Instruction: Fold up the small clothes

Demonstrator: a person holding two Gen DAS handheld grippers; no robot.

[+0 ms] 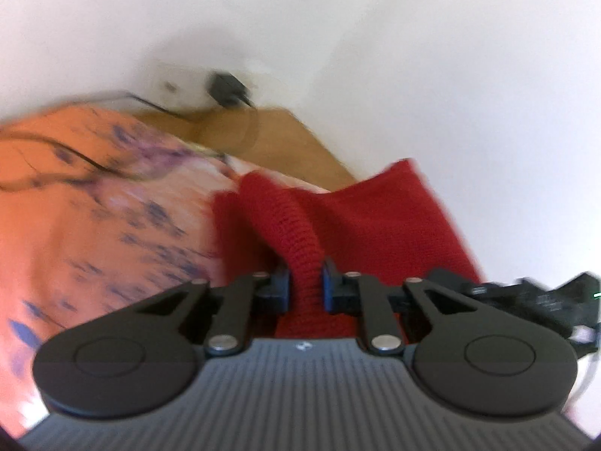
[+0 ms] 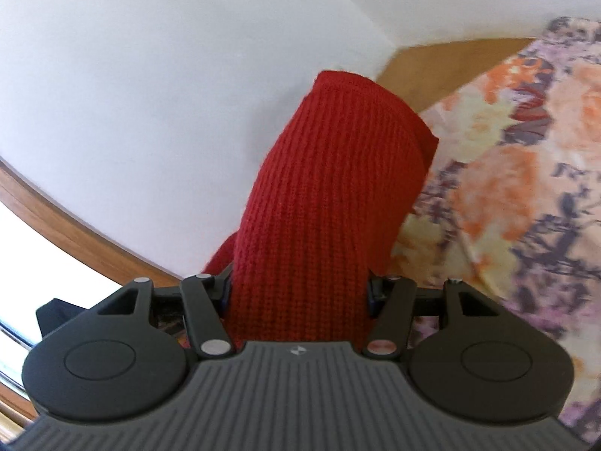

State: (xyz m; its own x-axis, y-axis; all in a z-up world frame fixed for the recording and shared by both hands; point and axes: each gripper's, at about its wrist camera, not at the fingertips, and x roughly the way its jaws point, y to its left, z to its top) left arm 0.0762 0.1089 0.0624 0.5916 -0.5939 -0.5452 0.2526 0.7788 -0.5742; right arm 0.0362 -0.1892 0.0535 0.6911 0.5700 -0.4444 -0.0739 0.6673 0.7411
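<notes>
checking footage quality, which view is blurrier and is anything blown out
Left wrist view: motion blur smears the floral cloth and wall plug; red knit at the jaws sharper. Right wrist view: crisper knit ribs, window at lower left blown out.

Red knit (image 2: 319,206) — orange floral bedspread (image 1: 94,225).

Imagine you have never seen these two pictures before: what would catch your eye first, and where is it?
First comes the red knitted garment, filling the middle of both views. The left hand-held gripper pinches a narrow ribbed fold of it, while the right hand-held gripper clamps a wider bunch. Beside it spreads an orange floral bedsheet, with a black plug in a wall socket behind.
</notes>
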